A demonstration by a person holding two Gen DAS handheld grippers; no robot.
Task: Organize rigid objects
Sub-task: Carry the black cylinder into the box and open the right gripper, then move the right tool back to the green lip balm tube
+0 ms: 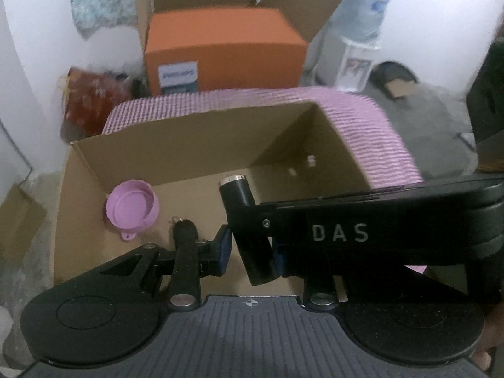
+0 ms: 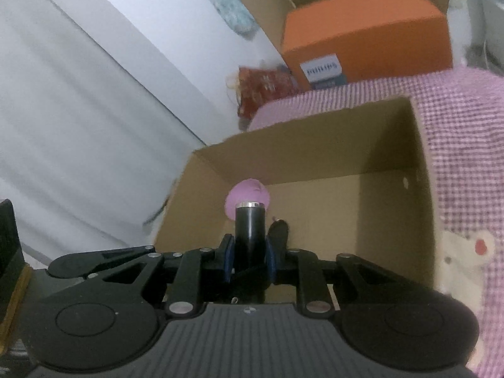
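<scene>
Cardboard makes up the biggest thing here: an open brown box (image 1: 176, 154) resting on a pink checked cloth (image 1: 371, 126), with an orange carton (image 1: 226, 50) standing behind it. Judging by what lies inside, the sorting is partly done: a lilac round cup (image 1: 132, 209) sits on its side near the box's left corner, and a small dark object with a ring (image 1: 186, 231), too blurred to name, lies on the floor of the box just beside it. The rest of the box floor looks bare.

Next down in size, a black cylinder with a silver rim (image 2: 249, 230) is carried above the box, not yet set down. Both tools have hold of it. The right tongs (image 2: 249, 260) are closed on its shaft, blue pads pressing either side. The left tongs (image 1: 250, 252) are closed as far as they go; the cylinder's lower end runs between their blue pads, so they appear to clamp it too, though the right tool's arm hides one side.

What remains, as I judge it, is lowering the cylinder into the box beside the other pieces and letting go.
</scene>
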